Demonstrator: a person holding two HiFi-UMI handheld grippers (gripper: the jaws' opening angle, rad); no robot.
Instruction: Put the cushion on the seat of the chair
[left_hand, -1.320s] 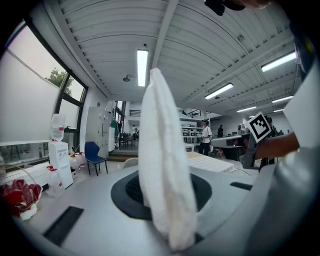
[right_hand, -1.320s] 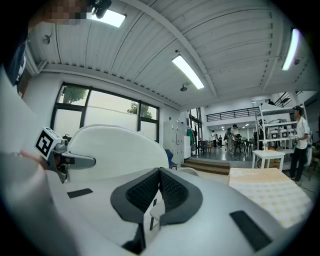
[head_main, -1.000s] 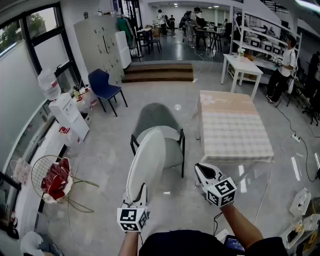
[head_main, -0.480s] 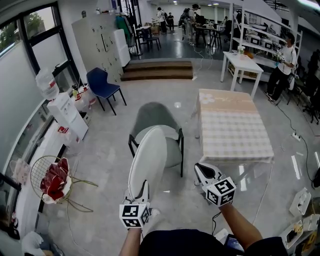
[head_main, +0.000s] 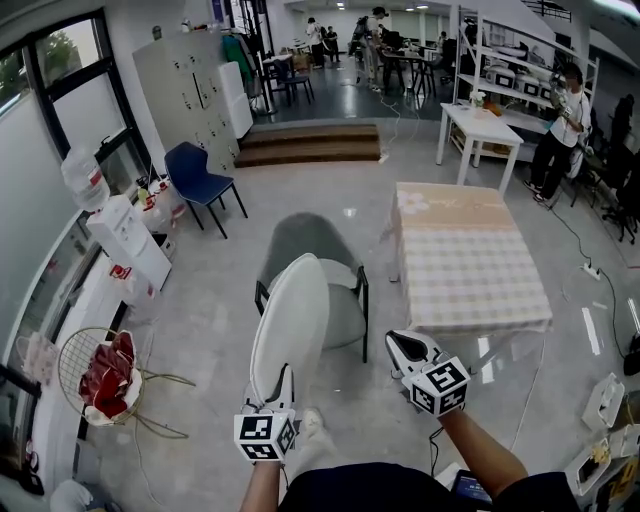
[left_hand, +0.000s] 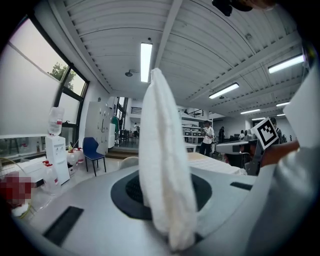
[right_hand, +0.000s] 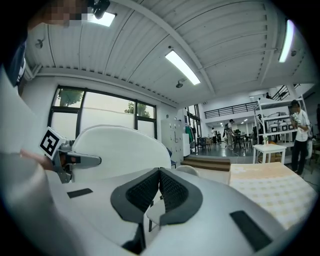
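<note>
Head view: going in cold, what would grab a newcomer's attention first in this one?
The big white cushion stands out first, held on edge in the left claw at bottom centre, in front of the grey chair. The right claw beside it is shut and empty. To the right of the chair stands a table with a checked top.
</note>
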